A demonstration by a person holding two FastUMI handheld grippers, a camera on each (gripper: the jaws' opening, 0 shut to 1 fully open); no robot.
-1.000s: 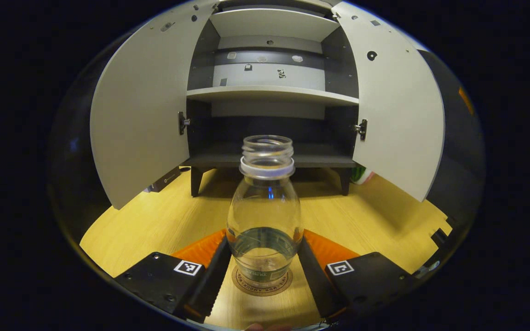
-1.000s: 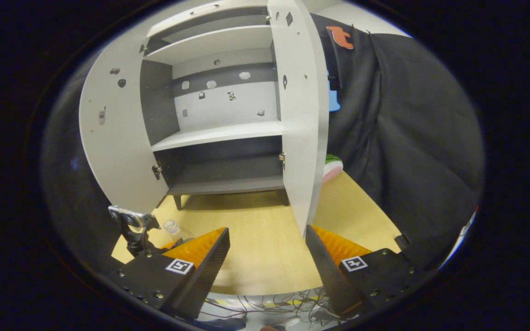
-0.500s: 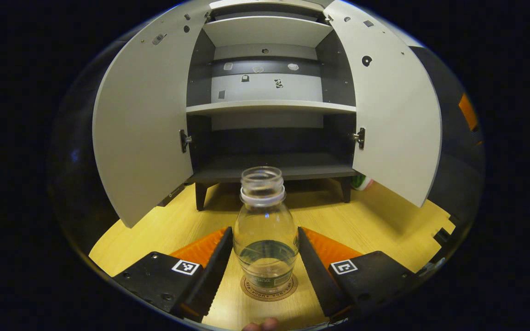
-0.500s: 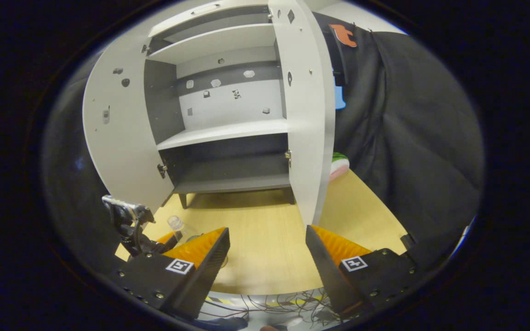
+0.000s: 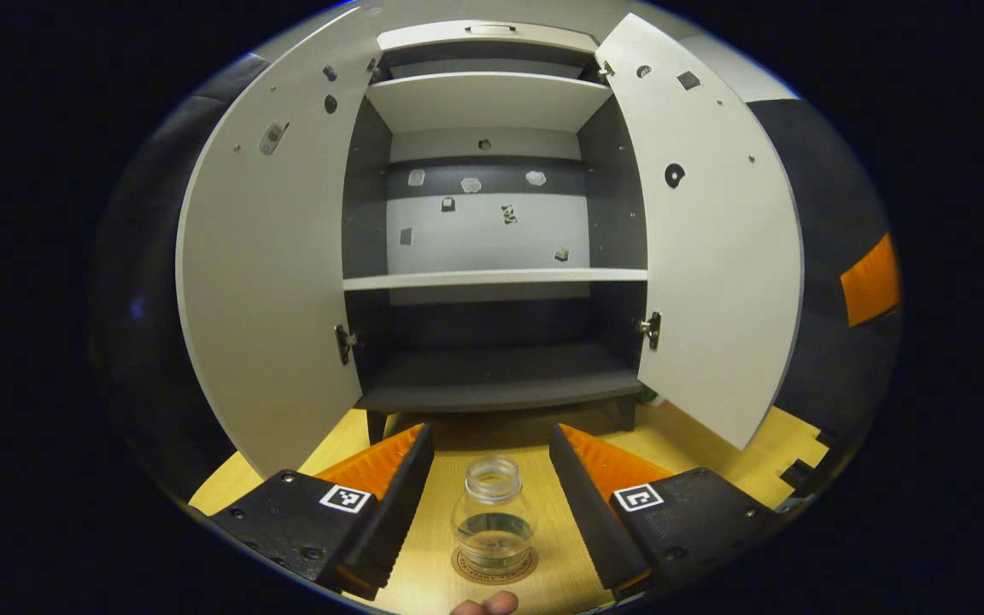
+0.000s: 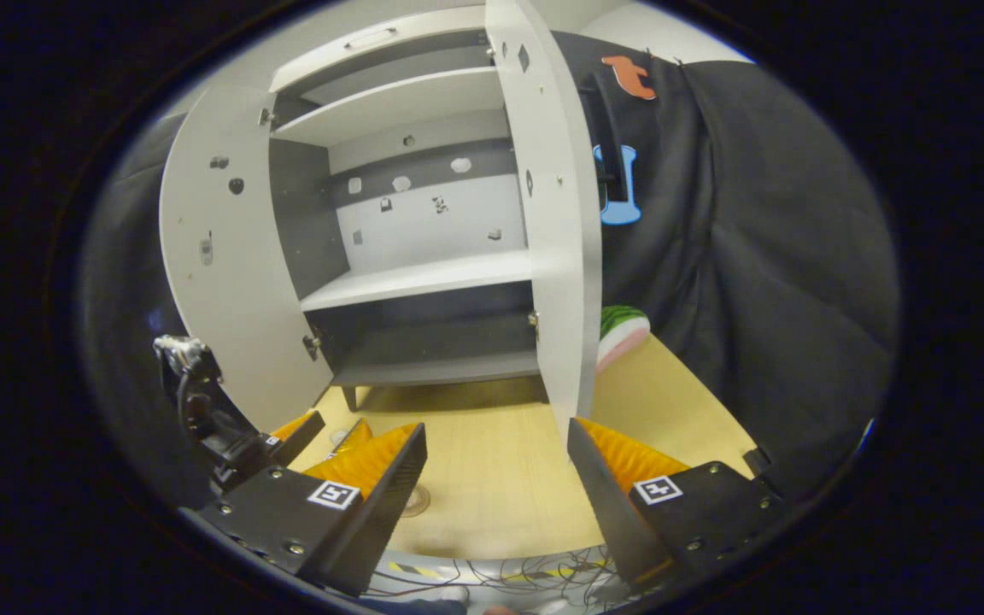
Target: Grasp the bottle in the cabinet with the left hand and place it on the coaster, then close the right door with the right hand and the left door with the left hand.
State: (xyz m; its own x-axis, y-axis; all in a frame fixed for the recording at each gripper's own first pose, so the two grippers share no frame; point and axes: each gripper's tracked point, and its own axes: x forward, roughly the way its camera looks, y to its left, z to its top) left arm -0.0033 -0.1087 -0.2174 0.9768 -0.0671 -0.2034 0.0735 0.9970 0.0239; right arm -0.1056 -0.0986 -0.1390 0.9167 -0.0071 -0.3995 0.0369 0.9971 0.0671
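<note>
1. The bottle (image 5: pixel 493 513), clear and uncapped, stands upright on the round coaster (image 5: pixel 493 565) near the front edge of the wooden tabletop (image 5: pixel 705 431), so I judge the placing step done.
2. The left gripper (image 5: pixel 491 500) hangs above the bottle with its jaws spread wide; the bottle sits between the fingers and touches neither. A fingertip of the person (image 5: pixel 483 606) shows at the front edge of the left gripper view.
3. What is left is both doors. The right door (image 5: pixel 705 248) and the left door (image 5: pixel 274 273) of the cabinet (image 5: pixel 492 179) stand swung wide open, its shelves bare.
4. The right gripper (image 6: pixel 496 487) is also wide open and holds nothing. In the right gripper view the right door (image 6: pixel 556 231) shows almost edge-on, its lower front corner just above the gap between the fingers, so it looks ready for the push.
5. A watermelon-patterned object (image 6: pixel 623 328) lies on the tabletop behind the right door, near the cabinet's right side; it should not block the swing inward.
6. The bottle stands well in front of the cabinet, seemingly outside both doors' arcs. Loose cables (image 6: pixel 535 574) lie beyond the tabletop's front edge.
</note>
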